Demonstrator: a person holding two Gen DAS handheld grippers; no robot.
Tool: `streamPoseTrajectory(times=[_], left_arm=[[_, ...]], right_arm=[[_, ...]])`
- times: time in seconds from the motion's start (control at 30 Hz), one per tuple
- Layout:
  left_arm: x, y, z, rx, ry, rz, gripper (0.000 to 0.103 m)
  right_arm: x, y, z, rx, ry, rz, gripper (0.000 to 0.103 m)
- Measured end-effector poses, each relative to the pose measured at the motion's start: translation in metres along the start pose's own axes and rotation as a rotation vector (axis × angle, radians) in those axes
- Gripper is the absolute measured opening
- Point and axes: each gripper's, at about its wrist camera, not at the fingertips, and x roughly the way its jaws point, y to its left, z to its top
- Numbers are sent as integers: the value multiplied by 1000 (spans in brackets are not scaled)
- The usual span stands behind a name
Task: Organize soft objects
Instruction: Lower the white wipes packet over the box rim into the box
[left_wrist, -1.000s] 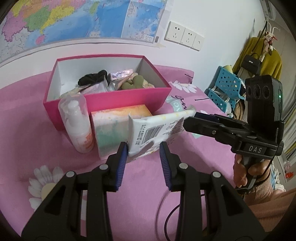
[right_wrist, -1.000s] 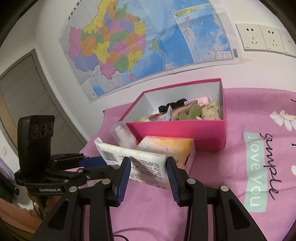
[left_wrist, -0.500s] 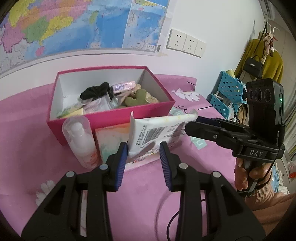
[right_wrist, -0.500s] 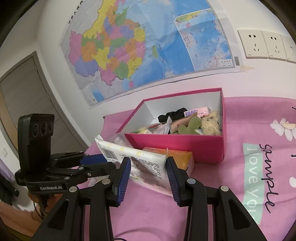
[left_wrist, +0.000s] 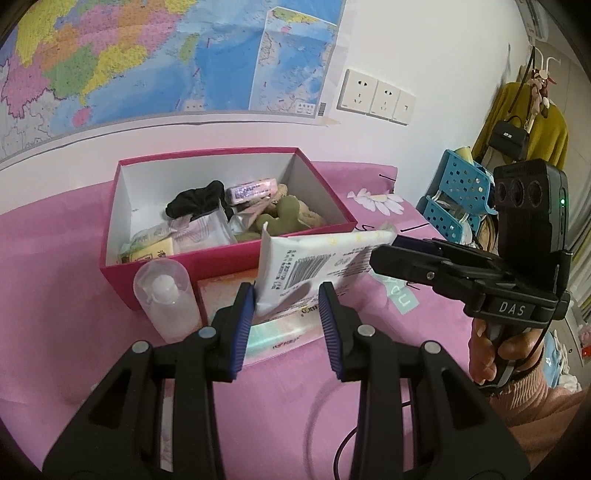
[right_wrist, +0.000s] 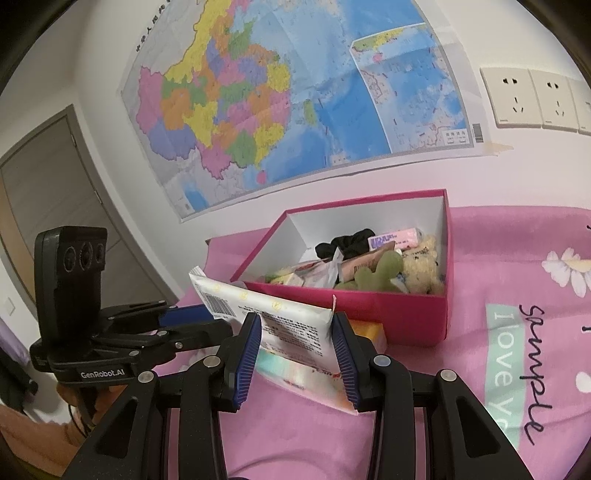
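A white soft pack with a barcode (left_wrist: 317, 266) hangs in the air in front of the pink box (left_wrist: 229, 266), held at both ends. My left gripper (left_wrist: 286, 310) is shut on its near end. My right gripper (right_wrist: 295, 332) is shut on its other end (right_wrist: 291, 325). The pink box (right_wrist: 369, 306) holds a black scrunchie (left_wrist: 197, 199), a green plush (right_wrist: 376, 273), a beige plush (right_wrist: 421, 273) and several small packets. An orange and green tissue pack (left_wrist: 273, 332) lies on the pink sheet under the held pack.
A clear pump bottle (left_wrist: 166, 295) stands left of the tissue pack, against the box front. A blue plastic rack (left_wrist: 458, 199) and a coat stand are at the right. A wall map and sockets (left_wrist: 376, 98) are behind the box. A door (right_wrist: 55, 184) is at the left.
Both grippers have lifted the white pack up and toward the box. It now hangs at the height of the box's front rim, above the tissue pack.
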Motion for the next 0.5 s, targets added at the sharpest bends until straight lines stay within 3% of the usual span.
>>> streamPoseTrajectory(times=[0.5], left_arm=[[1, 5, 13, -1, -24, 18, 37]], right_arm=[[5, 1, 14, -17, -26, -3, 40]])
